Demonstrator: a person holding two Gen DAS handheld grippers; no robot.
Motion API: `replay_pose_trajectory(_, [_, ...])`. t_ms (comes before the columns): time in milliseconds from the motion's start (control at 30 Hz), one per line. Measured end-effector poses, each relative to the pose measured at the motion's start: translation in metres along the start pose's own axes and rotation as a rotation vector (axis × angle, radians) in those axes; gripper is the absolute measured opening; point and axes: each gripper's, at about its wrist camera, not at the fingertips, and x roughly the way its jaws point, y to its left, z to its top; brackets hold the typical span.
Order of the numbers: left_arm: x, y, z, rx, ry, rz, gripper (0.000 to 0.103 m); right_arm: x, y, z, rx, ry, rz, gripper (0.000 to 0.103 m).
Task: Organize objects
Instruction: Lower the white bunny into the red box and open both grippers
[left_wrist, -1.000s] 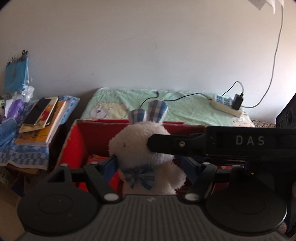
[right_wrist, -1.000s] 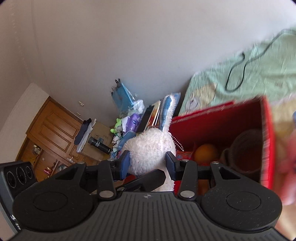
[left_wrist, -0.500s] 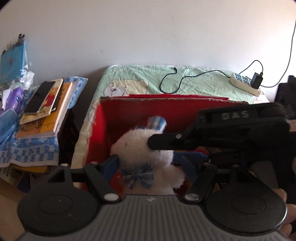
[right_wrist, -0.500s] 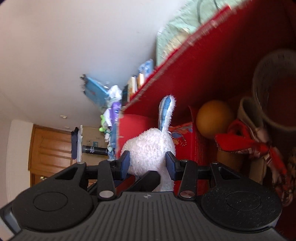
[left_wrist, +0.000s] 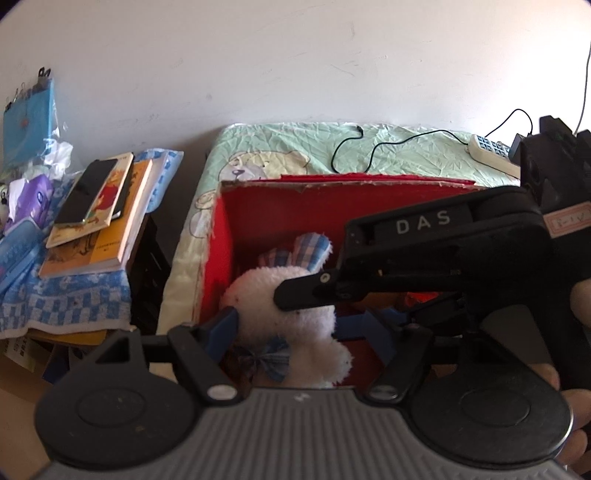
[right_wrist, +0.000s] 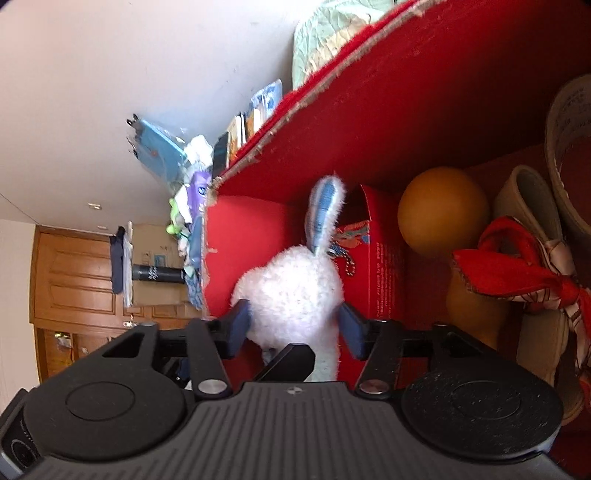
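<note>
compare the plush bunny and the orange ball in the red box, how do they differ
The bunny is white and fluffy with a checked blue ear; the ball is plain orange and smooth. The bunny sits between the right tongs, while nothing grips the ball. The bunny is at the box's left end; the ball lies further right, beside a red scarf. Both are inside the box.

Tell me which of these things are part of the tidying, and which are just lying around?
Part of the job: white plush rabbit, red box, left gripper, right gripper.

Lying about: stacked books, power strip, green bedsheet.
</note>
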Motion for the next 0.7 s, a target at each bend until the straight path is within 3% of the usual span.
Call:
replay_pose_trajectory(367, [-0.007, -0.006, -0.004, 0.006, 0.005, -0.001, 0.087, -0.017, 0.000, -0.009, -0.053, -0.061, -0.033, 0.064])
replay_pose_trajectory(700, [-0.014, -0.016, -0.011, 0.034, 0.004, 0.019, 0.088, -0.022, 0.002, -0.017, -0.037, -0.109, -0.050, 0.064])
